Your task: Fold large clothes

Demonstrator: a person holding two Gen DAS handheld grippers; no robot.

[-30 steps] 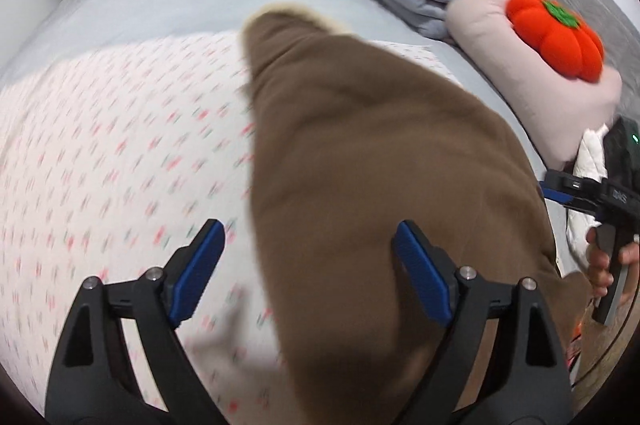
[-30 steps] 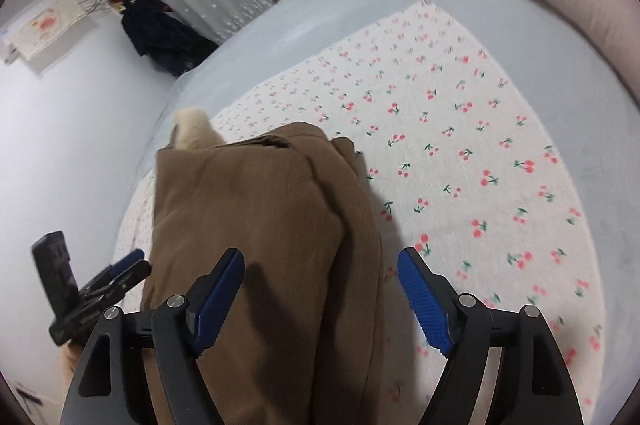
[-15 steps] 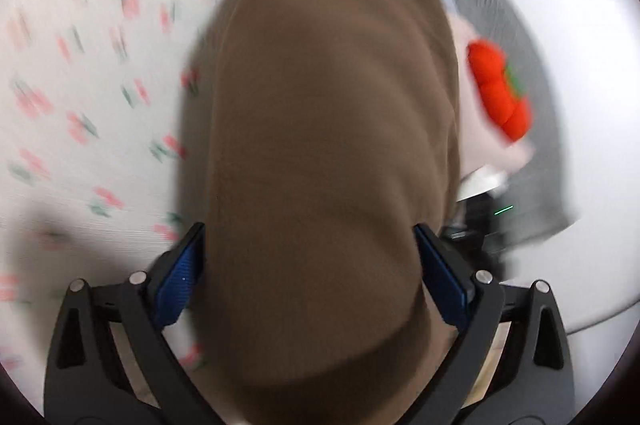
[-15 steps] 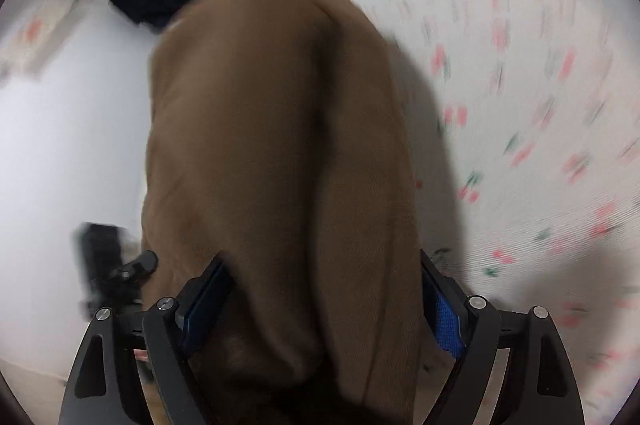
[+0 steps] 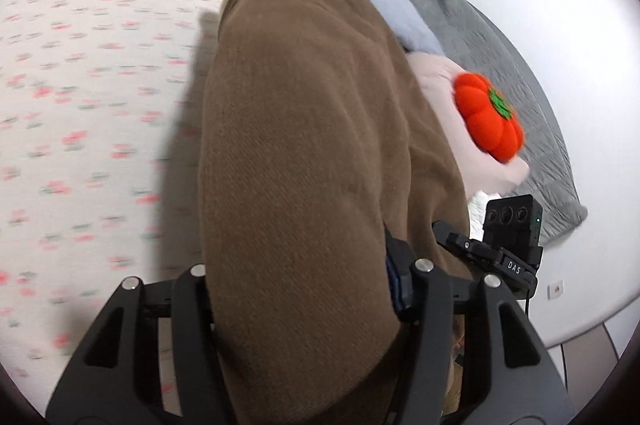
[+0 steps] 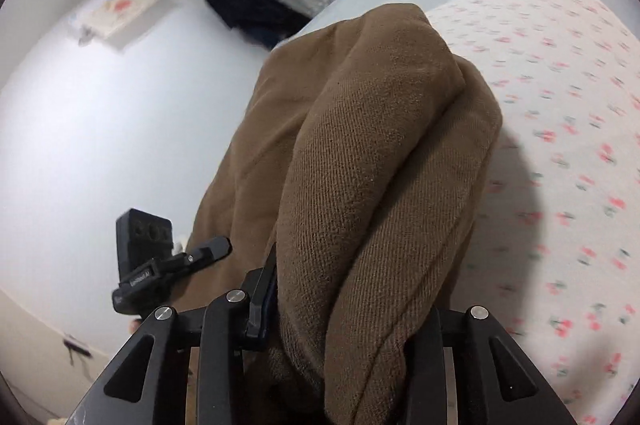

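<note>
A large brown garment with a cream lining at its far end lies folded lengthwise over the cherry-print sheet. My left gripper is shut on a thick bunch of its near edge; the fabric hides most of both fingers. In the right wrist view the same brown garment rises in a thick fold, and my right gripper is shut on it. Each gripper shows in the other's view: the right gripper and the left gripper.
An orange pumpkin plush sits on a pink pillow beside a grey quilt and a pale blue blanket. A dark garment hangs by the curtain. White wall lies to the left.
Both grippers went from open around the brown garment to shut on it. The garment's near edge is now bunched and lifted, and both views have swung.
</note>
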